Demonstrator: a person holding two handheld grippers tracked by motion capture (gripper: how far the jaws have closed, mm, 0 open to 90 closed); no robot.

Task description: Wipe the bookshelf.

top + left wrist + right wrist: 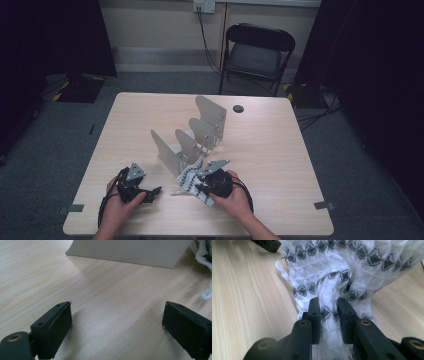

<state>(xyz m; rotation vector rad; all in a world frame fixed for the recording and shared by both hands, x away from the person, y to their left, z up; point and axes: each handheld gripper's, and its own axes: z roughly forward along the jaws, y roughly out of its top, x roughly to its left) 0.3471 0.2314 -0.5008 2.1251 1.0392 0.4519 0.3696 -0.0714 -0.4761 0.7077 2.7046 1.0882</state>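
High view first: a pale wooden table [280, 165] fills the middle of the room, a dark folding chair [257, 50] behind its far edge. On the table stands a grey metal divider rack [192, 137], its upright plates stepping back in a diagonal row. At the rack's near end lies a white knitted cloth with dark diamond bands [192, 180], partly resting on the tabletop and touching the nearest plate.

The right gripper [329, 307] has its jaws drawn narrow and pinching a bunched fold of that cloth — the rest spreads out ahead of it across the wood. The left gripper [117, 322] sits just off the table surface with jaws wide apart and nothing between them; a fringe of the cloth shows at the far right of its view.

The step in hand looks like gathering the cloth, probably for the rack. Next, I judge, the left gripper needs a second hold on a free edge — otherwise the slack will drag and snag on a plate.
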